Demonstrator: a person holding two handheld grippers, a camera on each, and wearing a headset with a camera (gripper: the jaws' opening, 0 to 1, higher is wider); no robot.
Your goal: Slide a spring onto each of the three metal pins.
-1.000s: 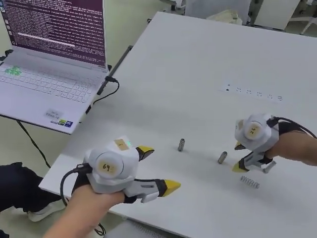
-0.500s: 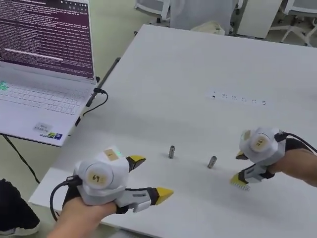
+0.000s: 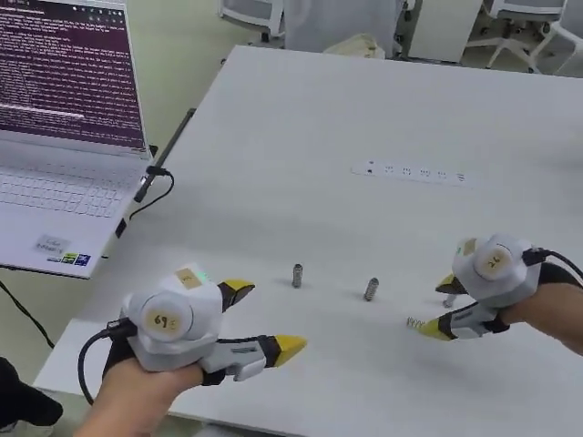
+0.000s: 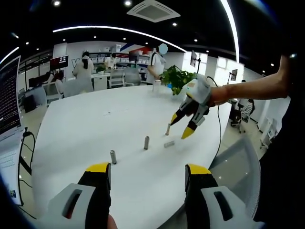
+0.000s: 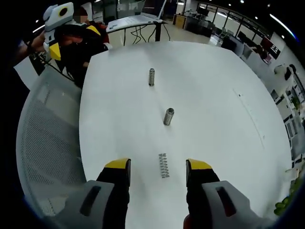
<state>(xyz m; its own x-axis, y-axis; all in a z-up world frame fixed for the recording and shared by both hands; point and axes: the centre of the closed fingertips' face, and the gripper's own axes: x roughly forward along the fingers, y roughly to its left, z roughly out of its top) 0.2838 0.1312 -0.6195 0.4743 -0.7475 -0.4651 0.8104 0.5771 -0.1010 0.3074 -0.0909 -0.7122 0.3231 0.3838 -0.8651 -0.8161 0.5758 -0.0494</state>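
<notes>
Right gripper has come down astride the loose spring, 6 o'clock of a sprung pin, fingers wide, nothing gripped yet; left gripper open, empty.

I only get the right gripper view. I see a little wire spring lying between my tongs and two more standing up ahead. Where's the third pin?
Observer: In the left gripper view, a thin upright metal pin stands right beside the right gripper's yellow tips.
Operator: Is my other gripper holding anything?
Observer: No, the left gripper's tongs are open with nothing between them.
</notes>
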